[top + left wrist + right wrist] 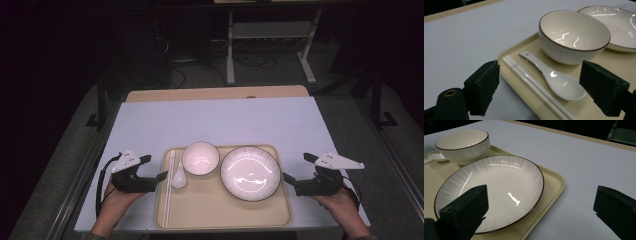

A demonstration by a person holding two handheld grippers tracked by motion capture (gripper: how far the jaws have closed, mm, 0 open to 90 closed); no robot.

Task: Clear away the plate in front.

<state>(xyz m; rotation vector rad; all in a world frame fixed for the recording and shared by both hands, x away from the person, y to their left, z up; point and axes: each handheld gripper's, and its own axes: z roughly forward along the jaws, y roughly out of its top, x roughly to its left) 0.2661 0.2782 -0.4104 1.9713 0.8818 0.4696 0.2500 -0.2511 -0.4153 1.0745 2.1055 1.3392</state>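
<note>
A cream tray (280, 220) lies at the near middle of the table. On it, from left to right, are white chopsticks (170, 185), a white spoon (179, 177), a white bowl (200, 158) and a white ribbed plate (250, 173) with a dark rim. My left gripper (156, 167) stands open at the tray's left edge; its jaws frame the chopsticks (531, 83) and the spoon (559, 81), with the bowl (574, 37) beyond. My right gripper (296, 166) is open at the tray's right edge, one jaw over the plate (491, 187). Neither holds anything.
A white sheet (225, 120) covers the table, with a wooden strip (215, 93) along its far edge. Beyond it, a metal frame (270, 45) and cables stand on the dark floor. Bare sheet lies behind and beside the tray (554, 185).
</note>
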